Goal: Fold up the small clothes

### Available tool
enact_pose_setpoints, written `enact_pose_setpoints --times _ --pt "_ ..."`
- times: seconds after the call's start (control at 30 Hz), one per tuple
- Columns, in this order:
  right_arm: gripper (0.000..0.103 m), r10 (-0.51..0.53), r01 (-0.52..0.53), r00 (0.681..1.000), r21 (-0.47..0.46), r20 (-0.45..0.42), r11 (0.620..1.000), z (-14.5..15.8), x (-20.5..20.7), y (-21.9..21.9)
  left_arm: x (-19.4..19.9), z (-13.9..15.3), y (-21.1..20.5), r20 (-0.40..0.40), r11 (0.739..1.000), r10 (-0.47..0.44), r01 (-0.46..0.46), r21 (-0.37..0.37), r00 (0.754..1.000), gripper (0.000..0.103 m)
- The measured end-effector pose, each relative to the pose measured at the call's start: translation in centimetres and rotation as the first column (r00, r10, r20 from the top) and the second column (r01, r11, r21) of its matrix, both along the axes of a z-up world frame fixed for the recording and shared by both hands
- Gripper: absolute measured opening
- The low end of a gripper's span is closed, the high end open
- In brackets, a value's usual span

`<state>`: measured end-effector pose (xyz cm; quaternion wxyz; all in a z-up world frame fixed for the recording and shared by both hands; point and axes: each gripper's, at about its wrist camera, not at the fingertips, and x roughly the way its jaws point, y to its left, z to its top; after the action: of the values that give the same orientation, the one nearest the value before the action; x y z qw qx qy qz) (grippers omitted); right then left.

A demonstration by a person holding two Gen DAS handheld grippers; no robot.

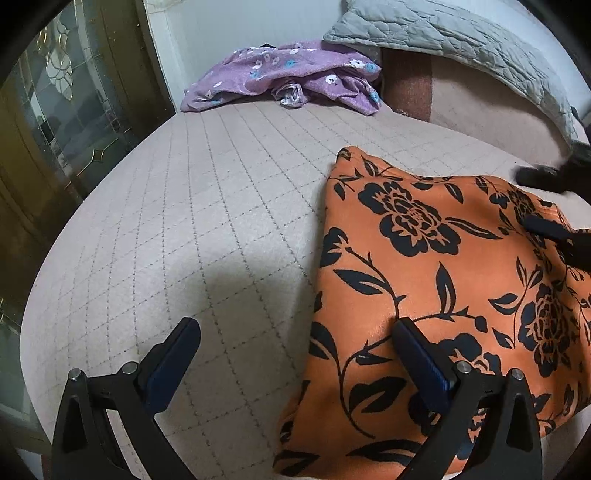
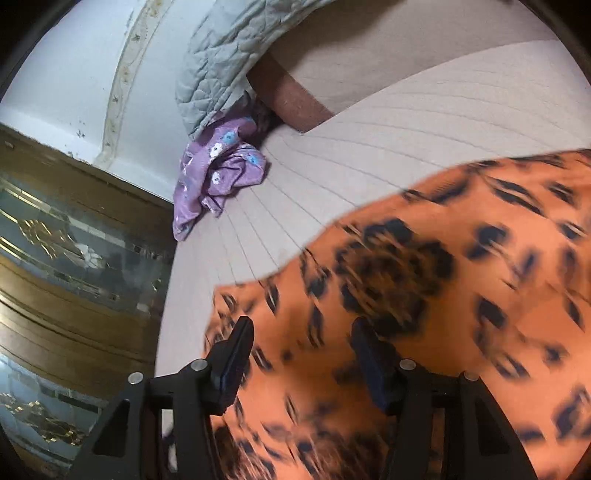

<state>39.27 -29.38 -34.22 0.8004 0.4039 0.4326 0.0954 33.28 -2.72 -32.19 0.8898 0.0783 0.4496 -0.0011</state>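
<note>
- Closest to us are our left tongs [image 1: 295,360]. Their two fingers stand wide apart and hold nothing. One finger hangs over the bare bed [image 1: 192,206], the other over the left edge of the orange cloth [image 1: 424,280].
- The orange cloth with black flowers is the small piece of clothing we are folding. It lies on the bed, under and just past both pairs of tongs. From the left tongs it spreads off to the right side.
- Our right tongs [image 2: 301,343] are over the same cloth. Their fingers stand about half apart, and we see no cloth pinched between them. The cloth looks blurry here, so we think this hand is on the move.
- From the left tongs we also see the tips of the right tongs [image 1: 546,206], further off on the right, above the far part of the cloth.
- We think we are in the middle of a fold. The cloth looks laid out, maybe folded over once, but we cannot tell for sure.
- Next, we guess each pair of tongs must come down on an edge or corner, close on it, and lift it over.
- Far past both tongs, a purple cloth [image 1: 288,74] with little flowers lies bunched up by the wall, waiting.
- Behind it leans a gray quilted pillow [image 1: 443,33].
</note>
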Motion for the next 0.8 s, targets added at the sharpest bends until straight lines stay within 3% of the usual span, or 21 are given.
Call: enact_pose_setpoints --times 0.1,0.23,0.37,0.47,0.57,0.6,0.7,0.8 --pt "0.057 -0.038 0.038 0.998 0.005 -0.057 0.999 -2.5 3.3 -0.5 0.3 0.3 0.0 0.007 1.0 0.018 -0.017 -0.006 1.0 0.103" --pt "0.057 -0.085 0.091 0.994 0.087 -0.066 0.992 -2.2 2.9 -1.8 -0.1 1.5 -1.6 0.074 0.999 -0.028 0.026 0.033 0.997 0.103" --pt "0.057 -0.075 0.075 0.997 0.017 -0.036 0.997 -0.4 -1.9 -2.5 -1.1 2.3 -3.0 0.101 0.996 -0.087 0.086 0.012 0.991 0.103" --pt "0.057 -0.08 0.08 0.997 -0.053 -0.005 0.995 1.5 -7.3 -3.7 -1.7 1.8 -4.0 0.1 0.992 -0.12 0.115 0.051 0.988 0.103" --pt "0.057 -0.116 0.109 0.993 -0.149 -0.038 0.983 2.5 -12.9 -5.1 -1.7 0.0 -4.8 0.008 0.986 -0.163 0.162 0.048 0.987 0.103" --pt "0.059 -0.129 0.118 0.99 -0.157 -0.062 0.98 2.3 -14.1 -5.6 -1.6 -1.1 -5.1 -0.046 0.984 -0.172 0.174 0.043 0.984 0.103" --pt "0.058 -0.162 0.131 0.97 -0.172 -0.181 0.976 0.4 -17.3 -6.8 -1.5 -1.0 -4.7 -0.051 0.991 -0.136 0.136 -0.003 0.989 0.103" --pt "0.057 -0.181 0.167 0.975 -0.111 -0.131 0.98 0.6 -20.1 -7.7 -1.3 -0.2 -4.5 -0.06 0.993 -0.108 0.104 -0.061 0.992 0.103"
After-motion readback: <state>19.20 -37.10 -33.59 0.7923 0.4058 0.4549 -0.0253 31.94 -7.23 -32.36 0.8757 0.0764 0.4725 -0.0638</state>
